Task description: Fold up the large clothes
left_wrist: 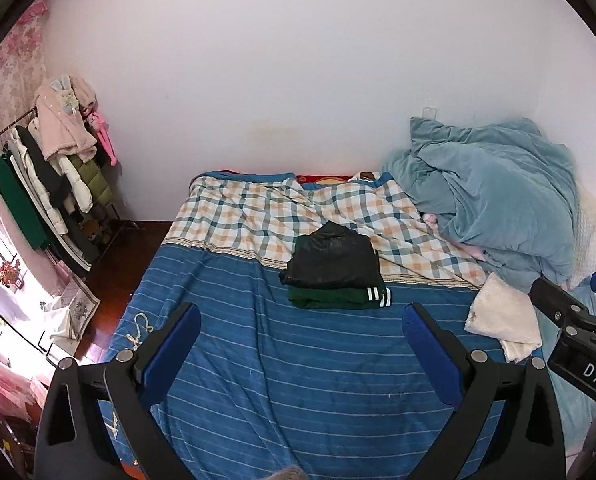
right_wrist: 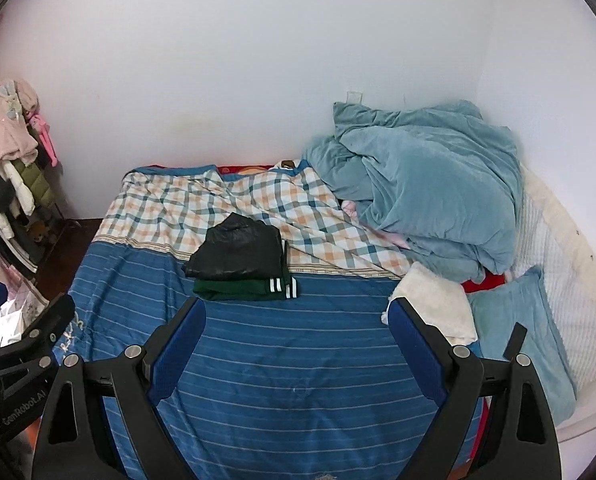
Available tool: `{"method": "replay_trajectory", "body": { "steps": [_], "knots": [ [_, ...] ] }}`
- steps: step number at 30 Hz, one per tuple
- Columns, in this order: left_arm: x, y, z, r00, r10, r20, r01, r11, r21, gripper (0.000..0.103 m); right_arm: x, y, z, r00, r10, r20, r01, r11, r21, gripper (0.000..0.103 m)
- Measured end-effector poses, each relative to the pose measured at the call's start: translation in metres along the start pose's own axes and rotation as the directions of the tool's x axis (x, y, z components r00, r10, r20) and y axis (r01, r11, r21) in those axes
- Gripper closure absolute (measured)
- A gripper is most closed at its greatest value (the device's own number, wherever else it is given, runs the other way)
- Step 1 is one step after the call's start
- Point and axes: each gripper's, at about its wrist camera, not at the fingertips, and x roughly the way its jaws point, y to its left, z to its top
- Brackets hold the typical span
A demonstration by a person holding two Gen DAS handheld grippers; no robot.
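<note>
Left wrist view: the left gripper [left_wrist: 302, 320] is hovering over the bed [left_wrist: 318, 380] with its fingers spread wide and nothing between them, aimed across the striped blue sheet. A folded black garment [left_wrist: 334, 256] is sitting on a folded green garment [left_wrist: 338, 298] near the middle of the bed, where the stripes meet the checked sheet [left_wrist: 258, 212]; stacked like this, both look finished and set out of the working area. A white fleece piece [left_wrist: 504, 318] is lying loose toward the bed's right edge, beside the heaped blue blanket [left_wrist: 498, 196]. The right gripper [left_wrist: 578, 300] is showing at the right edge, its spread unclear from here. A clothes rack [left_wrist: 46, 184] is standing by the far left corner. Right wrist view: the right gripper [right_wrist: 298, 320] is also holding its fingers wide apart and empty, above the near part of the bed; the white piece is lying just past its right finger, probably the next item to fold. A blue pillow [right_wrist: 518, 336] is resting at the right edge.
</note>
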Motion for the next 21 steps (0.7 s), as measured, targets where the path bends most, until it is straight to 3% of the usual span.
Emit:
{"method": "replay_trajectory", "body": {
  "steps": [7,21],
  "knots": [
    [-0.011,-0.001,-0.006,1.000,-0.007,-0.003,0.007,1.000,-0.007,0.000,-0.019,-0.004,-0.005,1.000,-0.010,0.014,0.010,1.000,-0.001,0.009],
    [-0.019,0.000,-0.008,1.000,0.016,0.022,-0.016,0.999,-0.030,0.000,-0.018,-0.008,-0.009,0.999,-0.029,0.026,0.029,1.000,-0.010,0.004]
  ]
}}
